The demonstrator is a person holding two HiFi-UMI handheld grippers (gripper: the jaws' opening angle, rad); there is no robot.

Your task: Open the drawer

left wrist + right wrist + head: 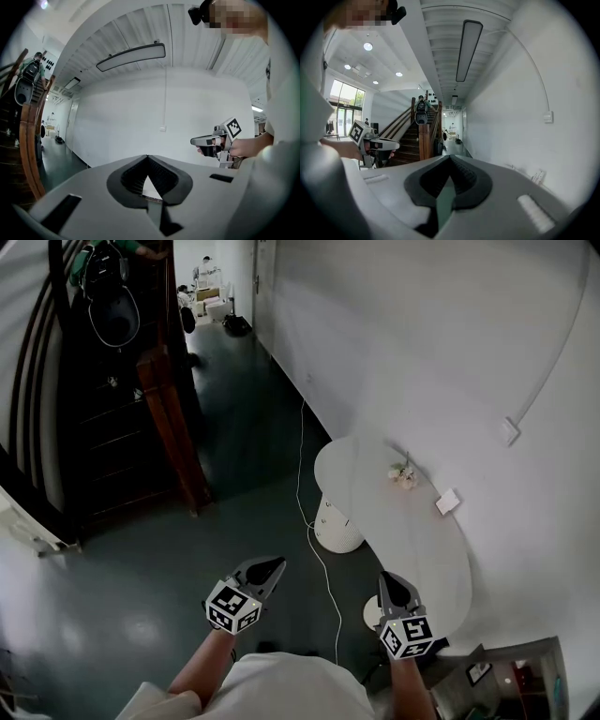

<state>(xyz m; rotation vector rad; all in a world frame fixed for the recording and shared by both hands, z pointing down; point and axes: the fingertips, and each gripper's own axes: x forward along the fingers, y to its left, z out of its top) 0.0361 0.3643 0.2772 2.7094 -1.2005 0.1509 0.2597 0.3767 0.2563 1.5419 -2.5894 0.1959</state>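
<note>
The left hand-held gripper (275,565) is clenched: its two jaws meet at the tips and nothing lies between them. The right hand-held gripper (387,578) is clenched in the same way and is also empty. Both are held nearly level in front of the person, side by side and well apart, over the dark green floor (253,437). A marker cube sits at the rear of each unit. A white oblong bench (412,554) stands against the white wall ahead and to the right, just beyond the right hand-held gripper. It carries a small sprig of flowers (403,472) near its far end and a white card (447,502) at its wall edge. A rounded white unit (337,526) stands on the floor under the near edge of the bench. A thin white cable (302,474) runs along the floor past that unit. The drawer cannot be made out in any view, and neither hand-held gripper touches any furniture. A dark wooden staircase (122,427) rises at the left. A small white box (509,430) is fixed on the wall above the bench.
</note>
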